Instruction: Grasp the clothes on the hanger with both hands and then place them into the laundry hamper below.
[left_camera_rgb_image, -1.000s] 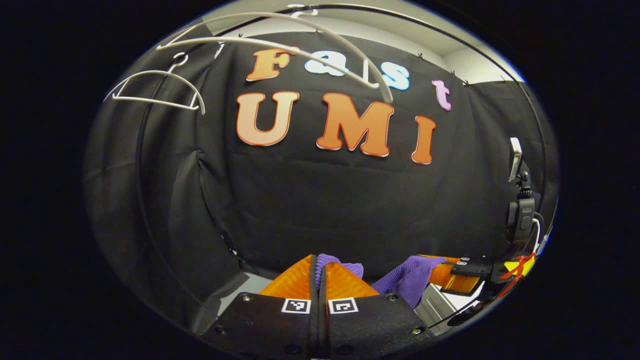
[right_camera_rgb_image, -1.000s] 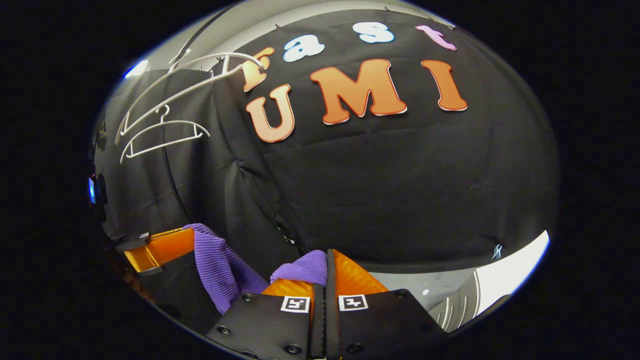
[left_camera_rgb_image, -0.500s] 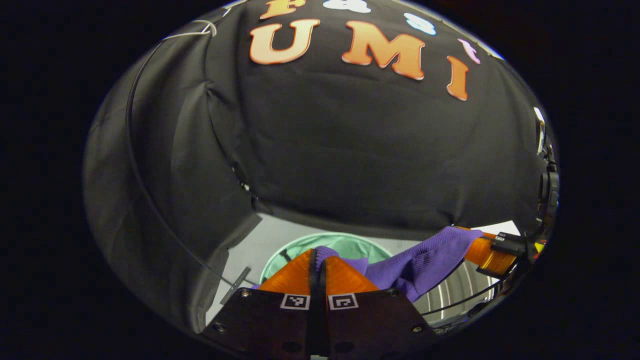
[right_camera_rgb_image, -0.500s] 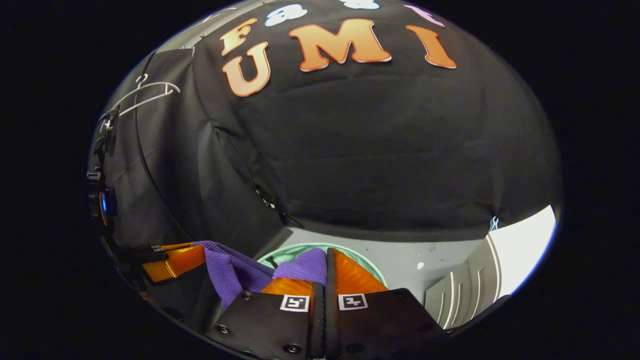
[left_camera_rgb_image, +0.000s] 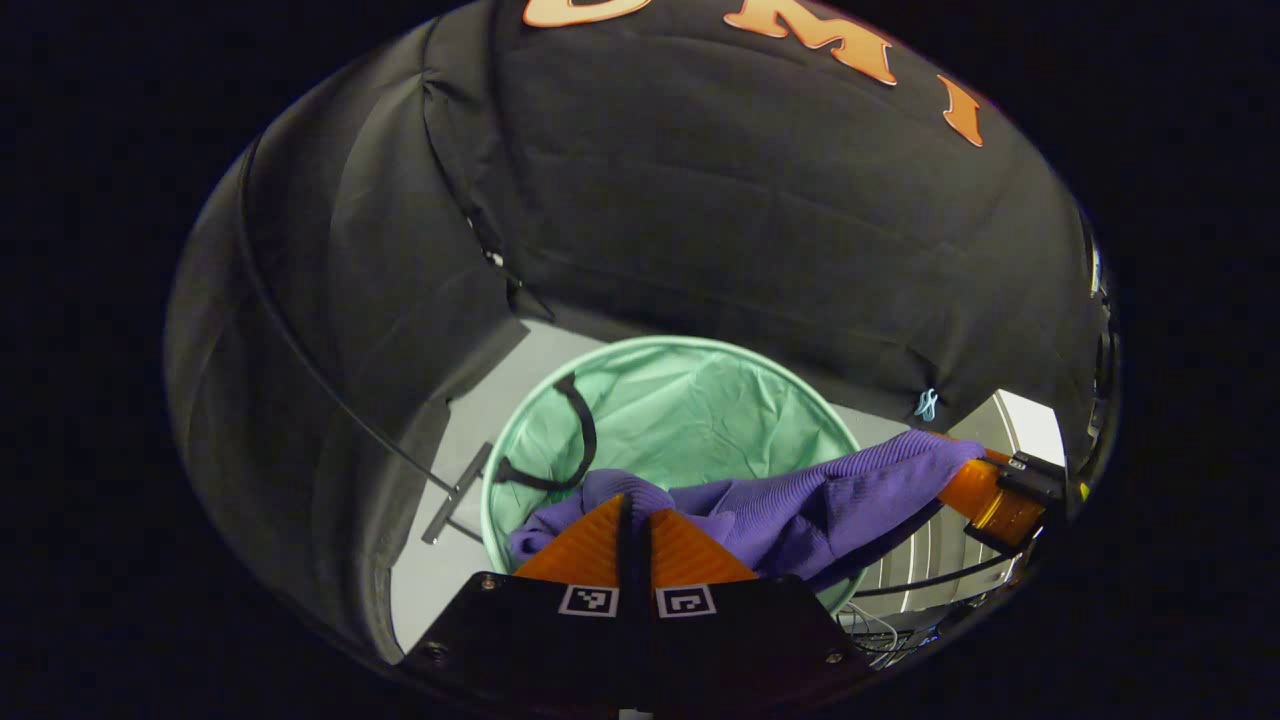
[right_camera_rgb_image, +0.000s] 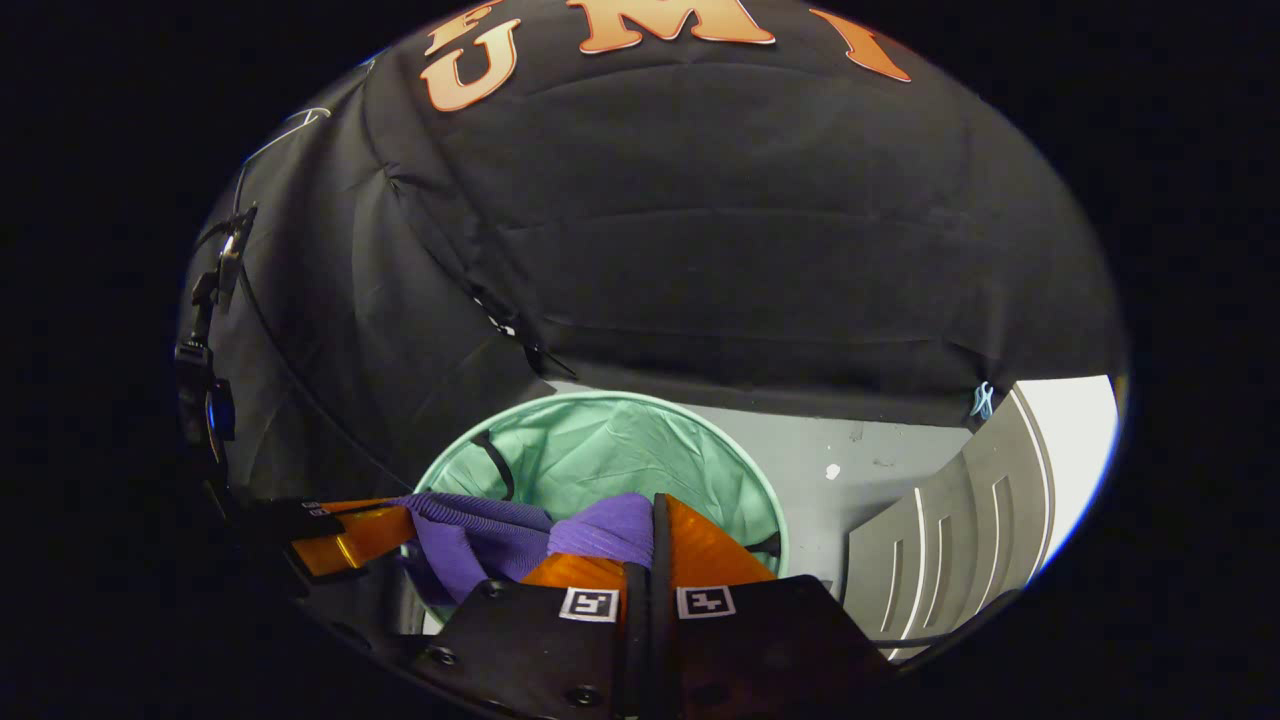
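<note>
A purple ribbed garment (left_camera_rgb_image: 800, 510) is stretched between my two grippers over the round mint-green hamper (left_camera_rgb_image: 680, 400). My left gripper (left_camera_rgb_image: 632, 510) is shut on one end of the cloth at the bottom of the left gripper view; the right gripper (left_camera_rgb_image: 985, 480) holds the other end at that view's right edge. In the right gripper view my right gripper (right_camera_rgb_image: 652, 515) is shut on a purple fold (right_camera_rgb_image: 605, 530), and the left gripper (right_camera_rgb_image: 400, 525) grips the garment at the lower left. The hamper (right_camera_rgb_image: 600, 445) lies open below, with a black handle strap inside.
The hamper stands on a grey floor (right_camera_rgb_image: 850, 450) against the black cloth wall. A grey panelled cabinet (right_camera_rgb_image: 940, 540) stands to the right of it. A thin black cable (left_camera_rgb_image: 300, 360) runs down the cloth at the left, and a white hanger (right_camera_rgb_image: 290, 125) shows at the upper left.
Both grippers have come down with the purple garment, tilting toward the floor. The hangers have slid up out of the left view, and the green hamper has come into full view below.
</note>
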